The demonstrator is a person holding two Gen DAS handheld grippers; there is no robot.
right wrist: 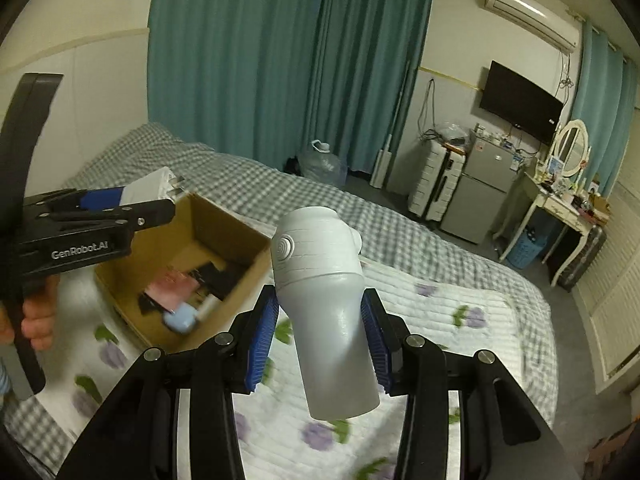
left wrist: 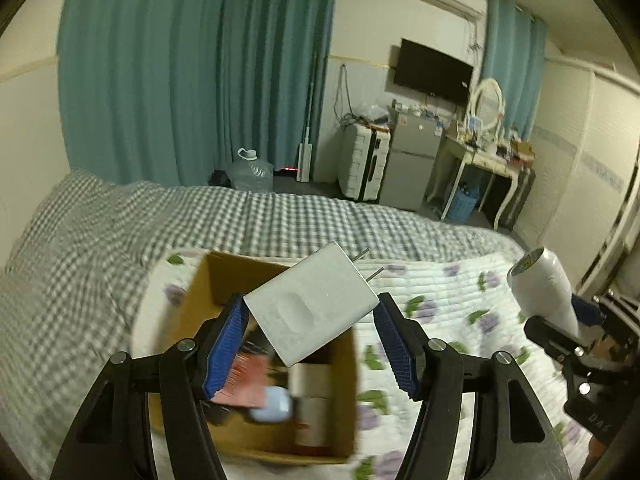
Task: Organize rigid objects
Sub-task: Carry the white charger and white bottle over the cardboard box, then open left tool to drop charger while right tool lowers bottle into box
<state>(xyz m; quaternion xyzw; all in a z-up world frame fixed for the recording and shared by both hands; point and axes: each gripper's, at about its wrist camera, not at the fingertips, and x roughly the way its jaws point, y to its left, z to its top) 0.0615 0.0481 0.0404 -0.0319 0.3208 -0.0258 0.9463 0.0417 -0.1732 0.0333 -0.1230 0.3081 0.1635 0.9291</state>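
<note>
My left gripper [left wrist: 310, 312] is shut on a white plug adapter [left wrist: 310, 308], prongs pointing up right, and holds it above the open cardboard box [left wrist: 348, 408]. The box lies on a flowered quilt [left wrist: 452, 300] and holds a pink packet [left wrist: 244, 384], a light blue case [left wrist: 272, 404] and a white tube [left wrist: 310, 408]. My right gripper [right wrist: 318, 312] is shut on a white hair dryer [right wrist: 324, 300], held above the quilt to the right of the box [right wrist: 240, 280]. The left gripper [right wrist: 132, 204] with the adapter [right wrist: 154, 186] shows in the right wrist view, above the box's left side.
A grey checked bedspread [left wrist: 120, 248] covers the bed beyond the quilt. Teal curtains [left wrist: 180, 60] hang behind. A water jug [left wrist: 252, 172], white suitcase [left wrist: 362, 164], small fridge [left wrist: 412, 164], dressing table [left wrist: 492, 164] and blue basket [left wrist: 462, 204] stand past the bed.
</note>
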